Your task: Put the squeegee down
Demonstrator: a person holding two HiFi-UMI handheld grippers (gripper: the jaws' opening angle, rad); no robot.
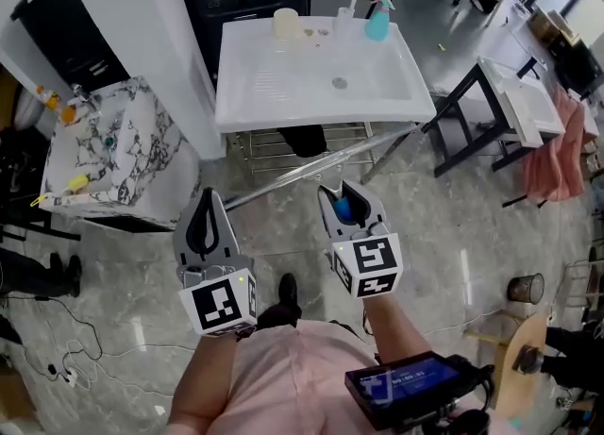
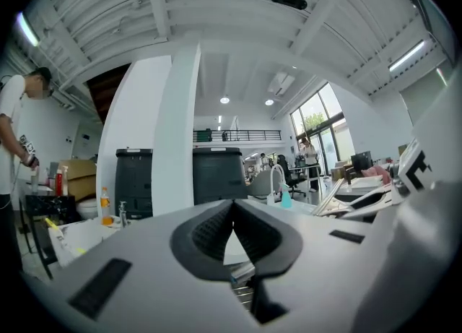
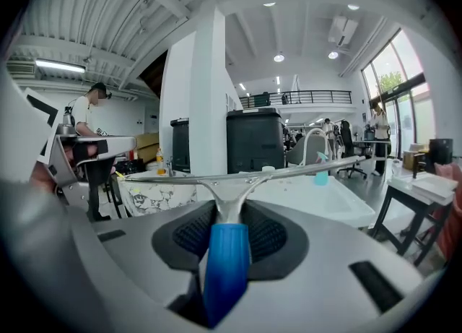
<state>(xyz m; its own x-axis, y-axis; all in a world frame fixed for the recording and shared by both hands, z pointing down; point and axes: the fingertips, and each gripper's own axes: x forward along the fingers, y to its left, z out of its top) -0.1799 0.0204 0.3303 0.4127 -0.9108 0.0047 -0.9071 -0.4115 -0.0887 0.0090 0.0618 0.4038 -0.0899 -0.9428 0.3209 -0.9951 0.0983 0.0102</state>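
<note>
Seen from above, the person wears a pale pink shirt (image 1: 293,381) and a black shoe (image 1: 288,288). The left gripper (image 1: 207,202) and the right gripper (image 1: 342,199) share smooth grey shells that taper toward the far end, with ribbed black pads (image 2: 209,232) inside and dark rectangular slots (image 2: 101,288) on top. Each ends nearest the person in a white cube, the left cube (image 1: 219,303) and the right cube (image 1: 368,266), printed with black square markers. A black device (image 1: 415,386) with a blue-lit screen sits at near right.
</note>
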